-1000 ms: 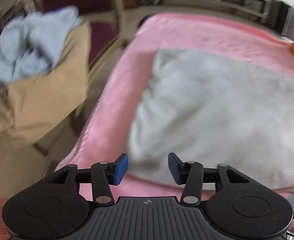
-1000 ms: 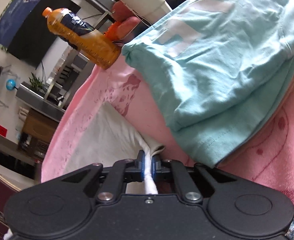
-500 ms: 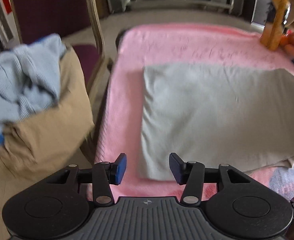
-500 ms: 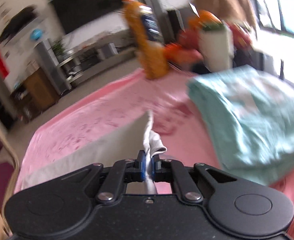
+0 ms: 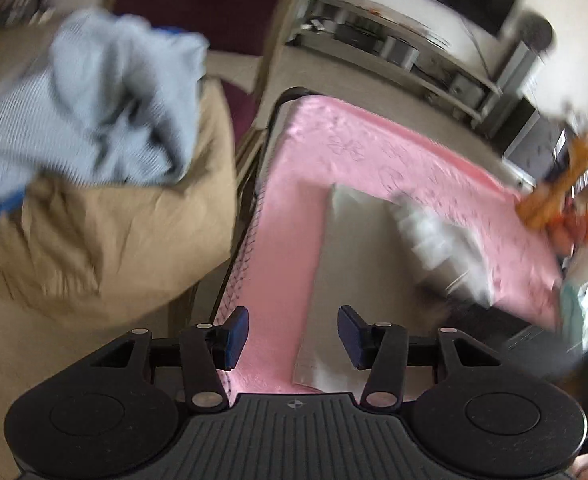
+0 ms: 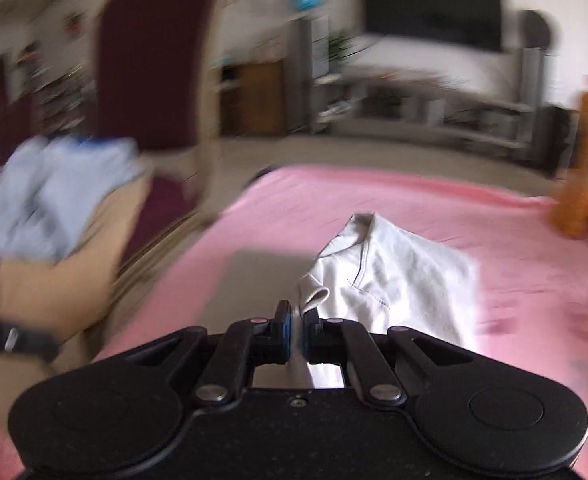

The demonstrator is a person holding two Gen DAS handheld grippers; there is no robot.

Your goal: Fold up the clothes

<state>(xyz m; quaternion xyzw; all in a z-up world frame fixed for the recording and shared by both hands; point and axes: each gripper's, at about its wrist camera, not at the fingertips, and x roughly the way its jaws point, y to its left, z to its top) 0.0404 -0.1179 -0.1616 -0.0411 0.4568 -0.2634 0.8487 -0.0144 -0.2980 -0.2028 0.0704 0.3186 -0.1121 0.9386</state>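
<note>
A pale grey garment (image 5: 358, 264) lies on the pink-covered table (image 5: 294, 200). My right gripper (image 6: 297, 320) is shut on an edge of the garment (image 6: 398, 276) and holds that side lifted and folded over the rest. The raised flap (image 5: 434, 236) shows blurred in the left wrist view. My left gripper (image 5: 291, 334) hovers above the garment's near left corner; its jaws are closing a little, with nothing gripped between them.
A heap of light blue clothes (image 5: 105, 108) on tan fabric (image 5: 93, 240) sits on a chair left of the table. The chair's dark red back (image 6: 149, 60) rises behind it. An orange bottle (image 6: 578, 184) stands at the table's far right. Shelves line the wall.
My right gripper swung the garment's edge away from the teal shirt and leftward over the garment, rolling level. My left gripper rose and drew back toward the table's left edge.
</note>
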